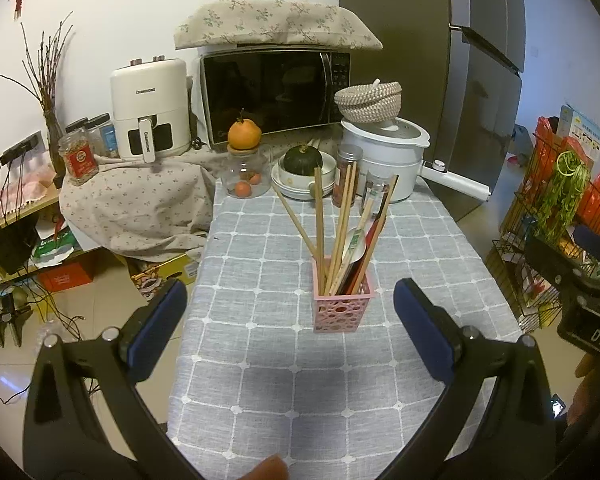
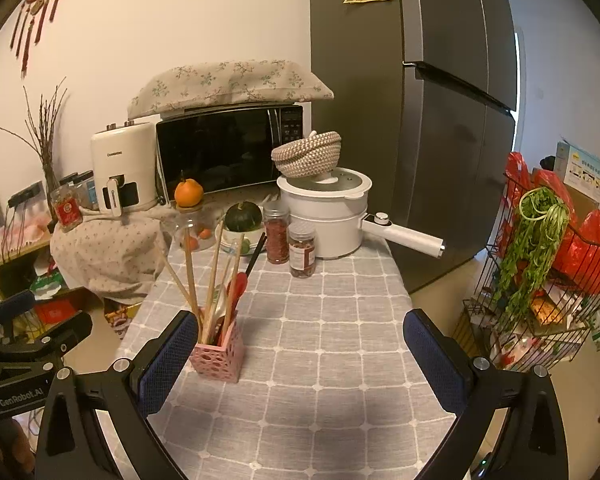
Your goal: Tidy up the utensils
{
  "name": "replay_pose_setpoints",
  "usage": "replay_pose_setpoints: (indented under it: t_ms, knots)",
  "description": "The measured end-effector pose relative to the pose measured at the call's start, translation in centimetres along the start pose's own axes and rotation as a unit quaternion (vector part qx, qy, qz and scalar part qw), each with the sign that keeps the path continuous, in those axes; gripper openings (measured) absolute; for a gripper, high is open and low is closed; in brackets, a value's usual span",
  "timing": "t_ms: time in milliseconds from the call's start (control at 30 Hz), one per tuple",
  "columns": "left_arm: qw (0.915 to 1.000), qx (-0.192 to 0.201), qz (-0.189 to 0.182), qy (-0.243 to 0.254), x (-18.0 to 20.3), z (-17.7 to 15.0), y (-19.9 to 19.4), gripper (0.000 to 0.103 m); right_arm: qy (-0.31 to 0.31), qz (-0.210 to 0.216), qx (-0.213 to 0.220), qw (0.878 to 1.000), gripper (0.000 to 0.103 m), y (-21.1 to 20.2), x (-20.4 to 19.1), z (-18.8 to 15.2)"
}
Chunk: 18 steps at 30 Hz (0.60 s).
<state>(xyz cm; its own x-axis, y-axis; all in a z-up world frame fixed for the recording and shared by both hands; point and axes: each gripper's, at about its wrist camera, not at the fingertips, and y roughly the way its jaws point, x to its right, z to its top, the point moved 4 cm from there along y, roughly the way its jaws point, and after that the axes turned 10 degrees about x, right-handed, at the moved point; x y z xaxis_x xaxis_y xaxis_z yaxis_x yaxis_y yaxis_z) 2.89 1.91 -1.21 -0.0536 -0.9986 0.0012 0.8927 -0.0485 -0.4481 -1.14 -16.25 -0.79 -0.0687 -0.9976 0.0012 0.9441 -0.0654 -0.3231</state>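
Chopsticks [image 1: 342, 220] are fanning loosely from the pink holder [image 1: 341, 304], standing ahead of the left gripper [image 1: 290, 320]. Both it and the right gripper [image 2: 300, 356] are hanging spread wide, grasping nothing. Any nudge risks tipping that light, top-heavy holder.

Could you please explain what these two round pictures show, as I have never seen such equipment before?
There is no robot: a person holds a hand-operated gripper in each hand, and each carries a wide-angle camera looking forward along its two fingers. One picture comes from the left gripper, the other from the right gripper. Both are open and hold nothing. Ahead lies a table with a grey checked tablecloth. On it stands a pink perforated plastic holder containing wooden chopsticks and other utensils. Beyond stand two spice jars with red contents and a white electric pot.
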Motion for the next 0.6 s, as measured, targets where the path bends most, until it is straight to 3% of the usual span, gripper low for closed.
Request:
replay_pose_setpoints:
  t_ms: [600]
  knots:
    - [1.0, 0.0, 0.0, -0.004, 0.13, -0.21, 0.02, 0.103, -0.004, 0.004, 0.0, 1.0, 0.103, 0.07, -0.24, -0.22]
